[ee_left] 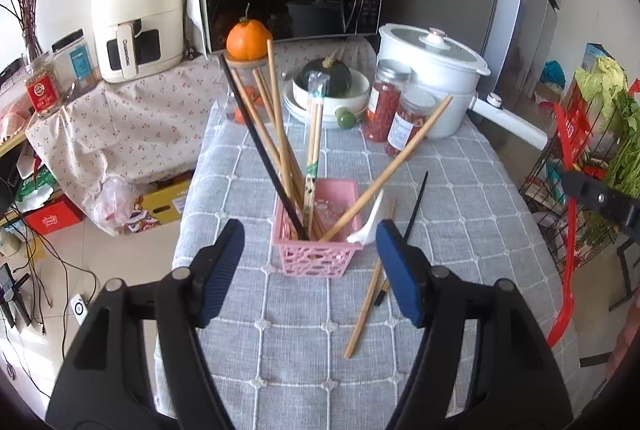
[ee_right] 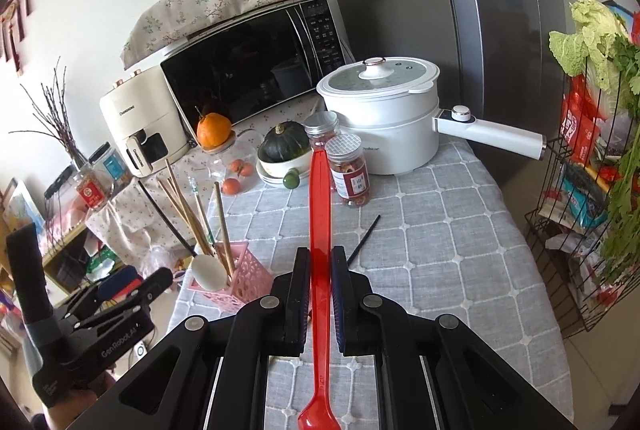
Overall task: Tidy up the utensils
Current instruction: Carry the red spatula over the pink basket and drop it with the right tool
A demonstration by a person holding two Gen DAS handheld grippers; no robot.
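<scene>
Here the left gripper (ee_left: 310, 262) hangs over the near end of the grey quilted tablecloth (ee_left: 460, 198) with its jaws standing wide apart and nothing pressed between the blue pads (ee_left: 400, 270). Just ahead of the fingertips, between them, stands the pink basket (ee_left: 316, 258), upright, its lattice wall facing the gripper. Out of it fan several wooden chopsticks (ee_left: 280, 126) and 1 black chopstick (ee_left: 260, 146), leaning away toward the far end of the table; another wooden one tilts off to the right. A white spoon (ee_left: 370, 226) rests on the basket's right rim, just beside the right-hand pad, its bowl hanging outside the rim.

On the cloth by that same pad lie loose pieces — a wooden chopstick (ee_left: 362, 310) pointing back toward the gripper, and a second black chopstick (ee_left: 416, 206) partly hidden behind the pad. Whether they touch each other cannot be told.

The right gripper (ee_right: 320, 294) is clamped on a red spoon (ee_right: 320, 230), the pads squeezing its long handle from both sides. The handle runs straight ahead past the fingertips, and the spoon's bowl sits back under the gripper body at the bottom edge of the right wrist view. To this gripper's left, well apart, is the basket with the white spoon; the left gripper shows further left still, a hand just visible beneath it.

Beyond both grippers, at the far end of the table, stand 2 jars (ee_right: 350, 170) and a white electric pot (ee_right: 384, 118).
</scene>
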